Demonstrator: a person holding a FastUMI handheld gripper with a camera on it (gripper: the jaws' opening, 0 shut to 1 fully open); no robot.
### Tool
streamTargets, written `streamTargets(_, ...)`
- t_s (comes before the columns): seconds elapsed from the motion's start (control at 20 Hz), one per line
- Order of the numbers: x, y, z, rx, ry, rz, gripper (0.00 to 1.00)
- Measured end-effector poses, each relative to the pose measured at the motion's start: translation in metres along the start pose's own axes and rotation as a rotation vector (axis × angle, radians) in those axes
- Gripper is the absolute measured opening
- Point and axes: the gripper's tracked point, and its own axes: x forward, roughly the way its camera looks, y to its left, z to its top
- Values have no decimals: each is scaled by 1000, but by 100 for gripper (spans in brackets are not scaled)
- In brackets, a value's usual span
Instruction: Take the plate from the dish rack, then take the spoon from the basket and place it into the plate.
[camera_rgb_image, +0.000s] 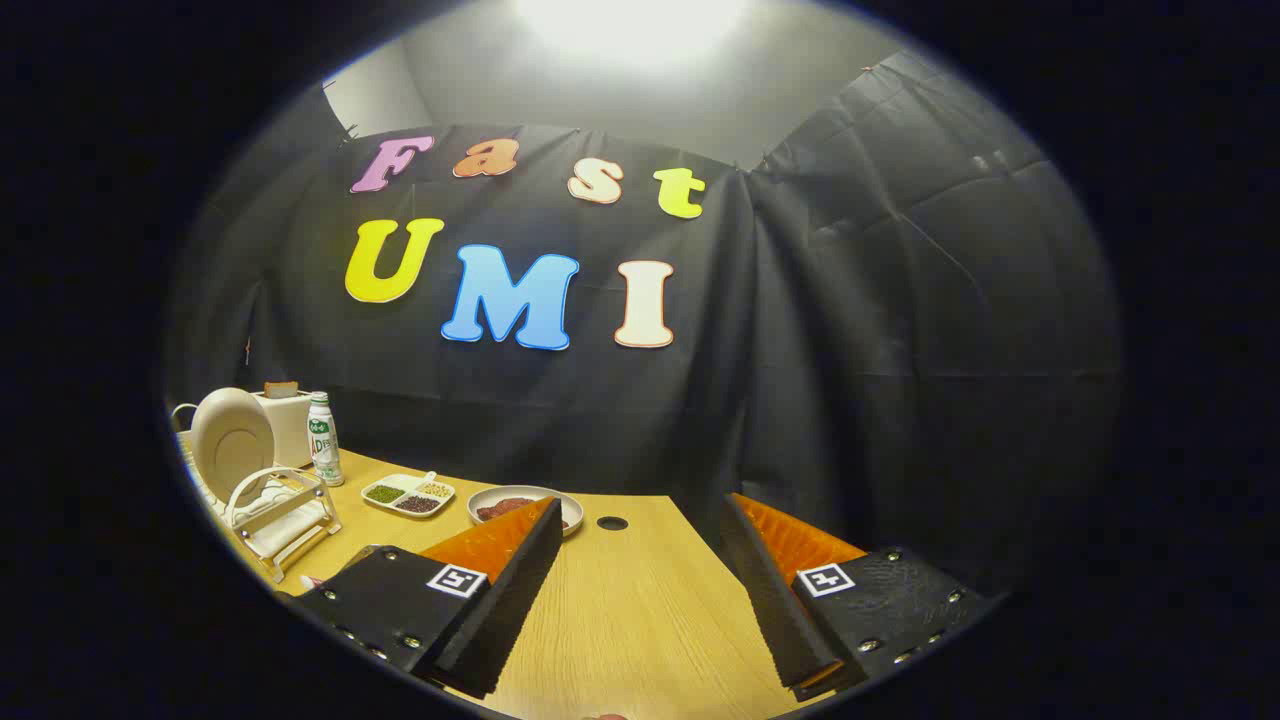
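Observation:
A pale round plate (232, 441) stands on edge in a white wire dish rack (280, 512) on the wooden table (640, 610), well off to the left of my fingers. My gripper (640, 512) is open, its two fingers spread wide over the tabletop with nothing between them. The rack and plate lie beyond and left of the left finger (500, 590). I cannot make out a spoon or a basket.
A white bottle with a green label (322, 438) and a white box-like appliance (285, 425) stand behind the rack. A divided tray of beans (408, 494) and a bowl with dark red contents (518, 506) sit just past the left fingertip. A round cable hole (611, 523) is in the table.

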Motion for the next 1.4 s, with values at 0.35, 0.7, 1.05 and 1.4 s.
streamTargets(0.35, -51, 67, 64, -25, 33, -12, 97)
streamTargets(0.7, -84, 173, 97, 24, 56, 45, 97)
streamTargets(1.05, -87, 292, 113, 31, 94, 150, 98)
streamTargets(1.4, -70, 378, 79, 21, 246, 125, 97)
